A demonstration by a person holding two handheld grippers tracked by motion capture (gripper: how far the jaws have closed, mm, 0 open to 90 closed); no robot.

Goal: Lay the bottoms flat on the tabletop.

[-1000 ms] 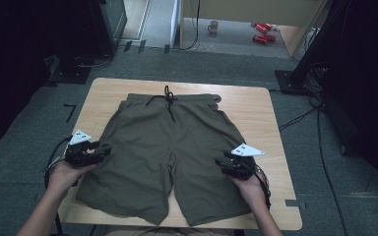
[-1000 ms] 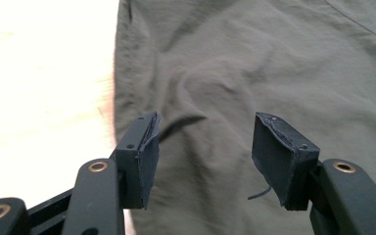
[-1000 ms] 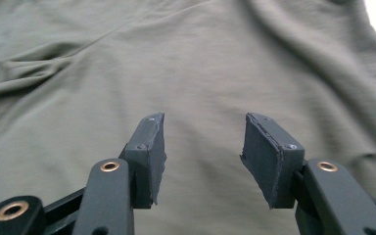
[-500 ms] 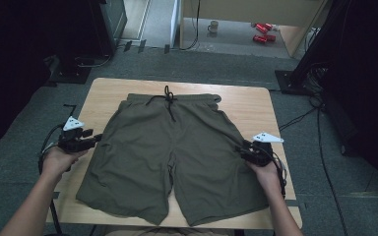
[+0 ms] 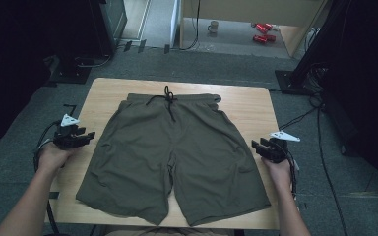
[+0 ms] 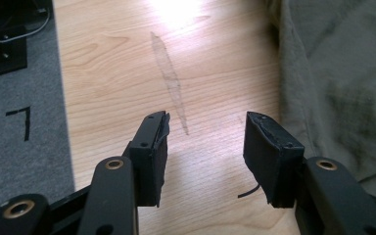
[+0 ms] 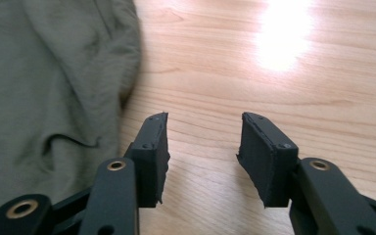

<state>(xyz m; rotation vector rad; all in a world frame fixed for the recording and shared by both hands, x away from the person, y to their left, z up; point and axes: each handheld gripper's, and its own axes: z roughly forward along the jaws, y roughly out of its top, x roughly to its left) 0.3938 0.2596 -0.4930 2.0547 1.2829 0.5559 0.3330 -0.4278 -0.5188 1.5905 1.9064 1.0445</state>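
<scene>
Olive-green shorts (image 5: 177,157) lie flat on the wooden table (image 5: 246,105), waistband and drawstring at the far side. My left gripper (image 5: 89,135) hovers at the table's left edge, clear of the fabric. In the left gripper view its jaws (image 6: 206,128) stand open over bare wood, with the shorts (image 6: 338,83) off to the right. My right gripper (image 5: 255,146) sits just off the right leg's outer hem. Its jaws (image 7: 203,128) are open over bare wood, the shorts (image 7: 44,73) to the left. Both pairs of jaws have just been opening, with nothing between them.
Grey carpet surrounds the table. Red cans (image 5: 263,30) and a mug (image 5: 212,26) lie on the floor beyond it. Dark stand bases (image 5: 74,73) and cables (image 5: 320,123) flank the table. A black tape mark (image 6: 22,120) is on the floor by the left edge.
Both hands have drawn outward from the sides of the shorts, the left to the table's left edge and the right toward the right edge. The shorts stay flat.
</scene>
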